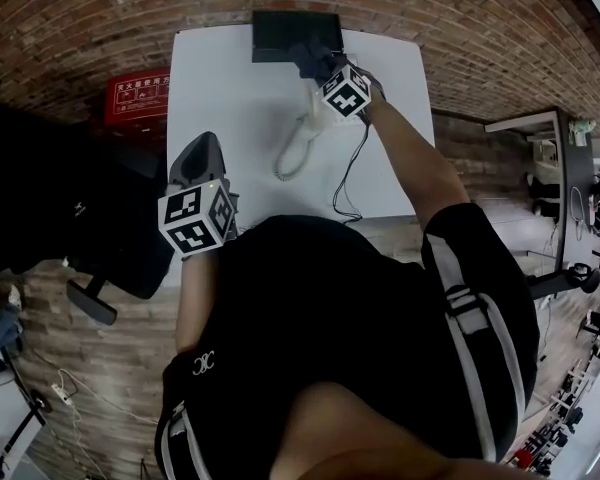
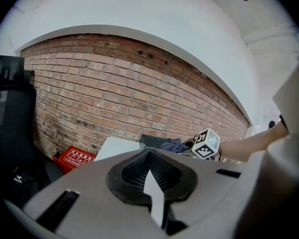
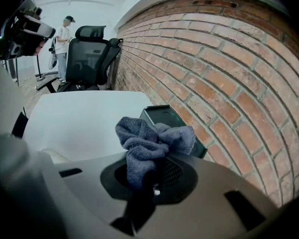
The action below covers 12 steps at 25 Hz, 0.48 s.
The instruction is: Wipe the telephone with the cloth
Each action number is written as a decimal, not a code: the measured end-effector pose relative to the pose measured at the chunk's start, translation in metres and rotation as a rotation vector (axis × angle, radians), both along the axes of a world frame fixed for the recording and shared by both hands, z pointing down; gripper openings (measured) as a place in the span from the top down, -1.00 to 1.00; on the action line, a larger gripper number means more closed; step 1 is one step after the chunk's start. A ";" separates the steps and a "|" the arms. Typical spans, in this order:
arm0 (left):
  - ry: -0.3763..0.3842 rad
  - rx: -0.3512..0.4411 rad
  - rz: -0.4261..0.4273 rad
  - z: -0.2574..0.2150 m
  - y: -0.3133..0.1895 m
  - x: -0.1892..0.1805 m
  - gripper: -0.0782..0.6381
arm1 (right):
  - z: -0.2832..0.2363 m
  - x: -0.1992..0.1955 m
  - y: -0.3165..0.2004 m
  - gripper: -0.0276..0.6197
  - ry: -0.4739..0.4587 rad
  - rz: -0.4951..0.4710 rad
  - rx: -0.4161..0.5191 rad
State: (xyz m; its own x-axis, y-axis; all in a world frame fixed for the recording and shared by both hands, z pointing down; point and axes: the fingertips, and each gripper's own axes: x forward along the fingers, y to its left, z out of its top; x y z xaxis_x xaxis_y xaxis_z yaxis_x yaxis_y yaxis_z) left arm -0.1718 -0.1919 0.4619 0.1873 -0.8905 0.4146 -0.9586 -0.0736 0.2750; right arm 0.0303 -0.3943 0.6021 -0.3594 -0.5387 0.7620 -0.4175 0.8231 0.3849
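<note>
grey cloth [image 3: 150,142] pinched in right gripper [image 3: 150,177], arm outstretched toward telephone [image 1: 280,34].

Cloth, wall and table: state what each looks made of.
Cloth: soft blue-grey terry or microfibre, judging by its looped nap and limp folds. Wall: red brick with pale mortar joints, matt and rough. Table: smooth white top, probably laminate or painted board; the look leaves that open.

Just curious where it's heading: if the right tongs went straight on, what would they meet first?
Probably the dark telephone base, just beyond the cloth they grip; depth is hard to judge.
</note>
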 end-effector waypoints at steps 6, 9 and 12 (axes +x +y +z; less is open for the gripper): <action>-0.005 0.001 0.047 -0.001 -0.007 0.010 0.79 | 0.002 0.005 0.024 0.82 -0.023 0.008 -0.003; -0.012 0.001 0.067 -0.002 -0.009 0.015 0.79 | 0.005 0.009 0.039 0.82 -0.040 0.014 -0.010; -0.019 0.000 0.089 -0.003 -0.011 0.022 0.79 | 0.009 0.013 0.058 0.82 -0.051 0.010 -0.027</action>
State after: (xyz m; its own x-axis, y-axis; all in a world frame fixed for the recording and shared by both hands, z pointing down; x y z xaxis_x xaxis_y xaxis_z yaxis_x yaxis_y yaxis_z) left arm -0.1500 -0.2028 0.4591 0.2579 -0.8708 0.4186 -0.9533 -0.1588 0.2569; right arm 0.0430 -0.3364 0.6112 -0.3930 -0.5222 0.7569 -0.4446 0.8284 0.3407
